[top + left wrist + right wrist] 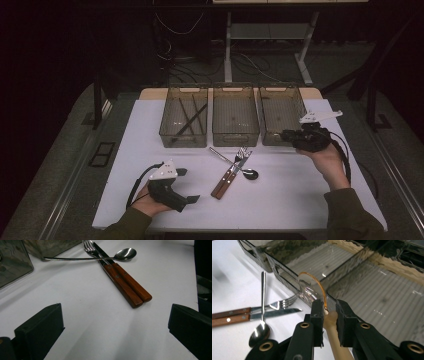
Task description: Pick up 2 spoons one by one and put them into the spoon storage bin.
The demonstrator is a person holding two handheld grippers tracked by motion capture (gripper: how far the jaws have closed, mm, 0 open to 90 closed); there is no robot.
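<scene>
Right hand-held gripper clamps a clear spoon by its beige handle over the right bin; left hand-held gripper stands wide near the table's front edge.

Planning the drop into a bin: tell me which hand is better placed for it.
Right, probably. The right gripper has its jaws shut on a clear spoon with a tan handle, right at the bins. The left gripper rests open on the table, holding nothing.
</scene>
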